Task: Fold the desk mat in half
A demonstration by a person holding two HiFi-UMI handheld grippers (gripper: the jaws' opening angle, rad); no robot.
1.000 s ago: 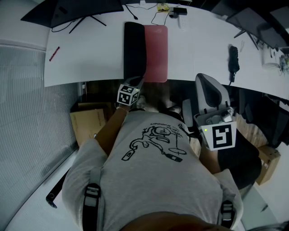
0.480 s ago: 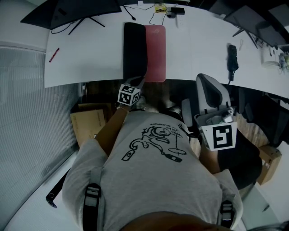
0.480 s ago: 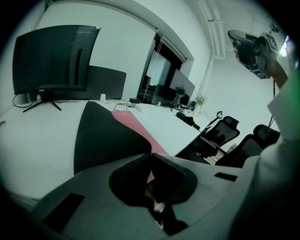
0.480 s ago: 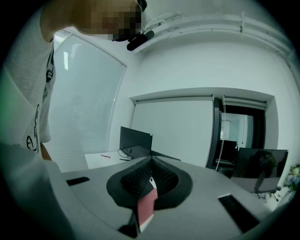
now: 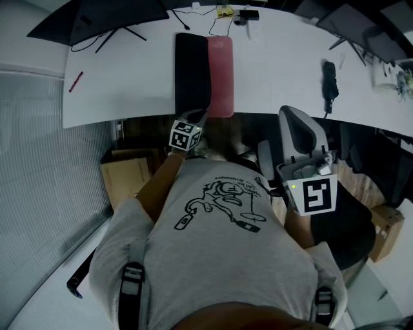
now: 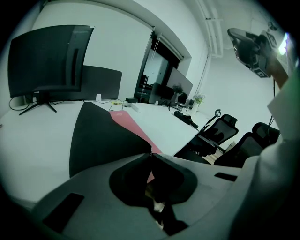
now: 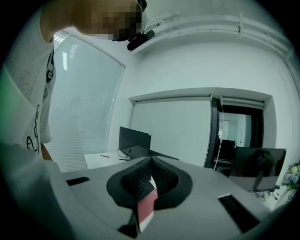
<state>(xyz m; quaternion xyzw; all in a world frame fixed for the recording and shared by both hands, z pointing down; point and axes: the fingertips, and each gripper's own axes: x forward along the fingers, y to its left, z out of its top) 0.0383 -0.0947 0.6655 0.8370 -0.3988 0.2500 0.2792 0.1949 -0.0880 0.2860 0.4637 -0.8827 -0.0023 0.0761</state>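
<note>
The desk mat lies on the white desk [image 5: 129, 77]. Its black underside [image 5: 191, 71] is folded over at the left, and a pink strip [image 5: 220, 74] shows at the right. My left gripper [image 5: 200, 119] is at the desk's front edge, shut on the mat's near edge. In the left gripper view the black flap [image 6: 101, 136] rises straight from the closed jaws [image 6: 151, 155], with the pink face [image 6: 129, 123] beside it. My right gripper [image 5: 306, 171] is held up by the chair, away from the mat, and is shut [image 7: 151, 171]. A small red and white strip [image 7: 147, 206] shows low between its pads.
Monitors [image 5: 97, 16] stand at the desk's back left, with cables [image 5: 226, 13] behind the mat. A red pen [image 5: 76, 81] lies at the left and a black handset [image 5: 330, 80] at the right. An office chair [image 5: 300, 138] and a cardboard box [image 5: 126, 177] sit below the desk edge.
The pink strip of the mat has grown narrower as the black flap covers more of it. Both grippers have stayed almost where they were.
</note>
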